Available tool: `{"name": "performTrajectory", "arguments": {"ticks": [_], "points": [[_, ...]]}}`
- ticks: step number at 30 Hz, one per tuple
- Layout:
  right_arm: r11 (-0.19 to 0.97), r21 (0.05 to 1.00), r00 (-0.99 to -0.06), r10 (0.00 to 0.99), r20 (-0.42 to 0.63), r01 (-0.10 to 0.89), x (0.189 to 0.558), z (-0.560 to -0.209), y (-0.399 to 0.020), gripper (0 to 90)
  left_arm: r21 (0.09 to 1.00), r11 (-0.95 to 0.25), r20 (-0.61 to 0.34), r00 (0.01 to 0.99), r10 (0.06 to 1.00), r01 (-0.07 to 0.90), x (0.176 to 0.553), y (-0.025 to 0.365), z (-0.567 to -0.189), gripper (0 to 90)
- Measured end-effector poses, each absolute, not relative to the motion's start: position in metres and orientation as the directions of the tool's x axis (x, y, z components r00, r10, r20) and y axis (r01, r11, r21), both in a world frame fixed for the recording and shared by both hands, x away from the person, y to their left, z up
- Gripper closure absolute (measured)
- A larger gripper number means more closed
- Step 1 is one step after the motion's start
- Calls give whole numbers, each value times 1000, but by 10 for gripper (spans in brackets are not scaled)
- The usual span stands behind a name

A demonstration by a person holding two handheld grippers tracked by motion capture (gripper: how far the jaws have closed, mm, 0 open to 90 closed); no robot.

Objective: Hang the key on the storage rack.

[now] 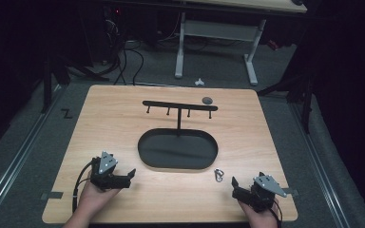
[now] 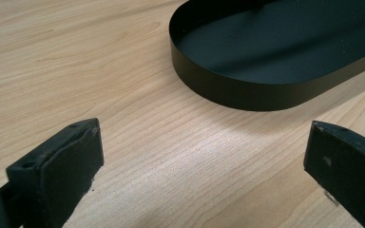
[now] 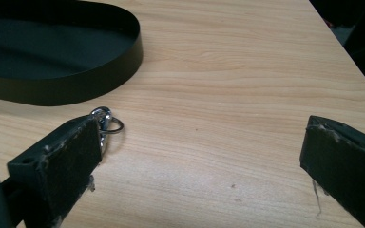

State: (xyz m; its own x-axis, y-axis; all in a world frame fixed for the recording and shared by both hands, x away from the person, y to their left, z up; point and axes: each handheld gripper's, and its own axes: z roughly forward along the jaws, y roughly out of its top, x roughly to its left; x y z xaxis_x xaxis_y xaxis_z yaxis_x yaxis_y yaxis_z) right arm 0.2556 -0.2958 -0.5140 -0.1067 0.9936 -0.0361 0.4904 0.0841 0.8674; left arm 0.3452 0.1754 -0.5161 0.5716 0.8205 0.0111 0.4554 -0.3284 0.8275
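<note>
From above, the left gripper (image 1: 132, 174) and right gripper (image 1: 234, 183) rest low on the worktop (image 1: 109, 118), the metal clip (image 1: 218, 175) just ahead of the right jaws. In the left gripper view the jaws stand wide apart, the black tray (image 2: 247, 92) beyond them. In the right gripper view the jaws gape wide too, the clip (image 3: 108, 124) peeking past the left jaw's tip, nothing gripped.

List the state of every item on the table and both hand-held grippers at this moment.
Left hand-held gripper: open, nothing between the jaws, low over the table.
Right hand-held gripper: open, holding nothing.
Metal clip: lying flat on the table, untouched, beside the tray.
Black oval tray: empty.
Hook rack: upright in the tray, hooks bare.
Grey disc: lying behind the rack.
</note>
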Motion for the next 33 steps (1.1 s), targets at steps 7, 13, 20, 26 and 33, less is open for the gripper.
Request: {"name": "performTrajectory", "arguments": {"ticks": [7,13,20,26,33], "points": [[91,864,-121,992,-35,495,257,-514,-293,1,804,-341,-18,594,804,487,347,177,-518,0],[95,859,-167,986,-12,504,262,-513,-290,36,804,-335,-26,592,806,492,344,184,-517,1],[88,854,-177,984,4,513,268,-512,-286,89,804,-317,-31,569,822,503,342,192,-518,5],[110,848,-211,977,3,518,269,-512,-282,118,798,-328,-33,579,814,507,340,194,-517,8],[128,831,-256,966,17,541,271,-515,-276,202,793,-335,-32,583,812,509,344,194,-519,15]]}}
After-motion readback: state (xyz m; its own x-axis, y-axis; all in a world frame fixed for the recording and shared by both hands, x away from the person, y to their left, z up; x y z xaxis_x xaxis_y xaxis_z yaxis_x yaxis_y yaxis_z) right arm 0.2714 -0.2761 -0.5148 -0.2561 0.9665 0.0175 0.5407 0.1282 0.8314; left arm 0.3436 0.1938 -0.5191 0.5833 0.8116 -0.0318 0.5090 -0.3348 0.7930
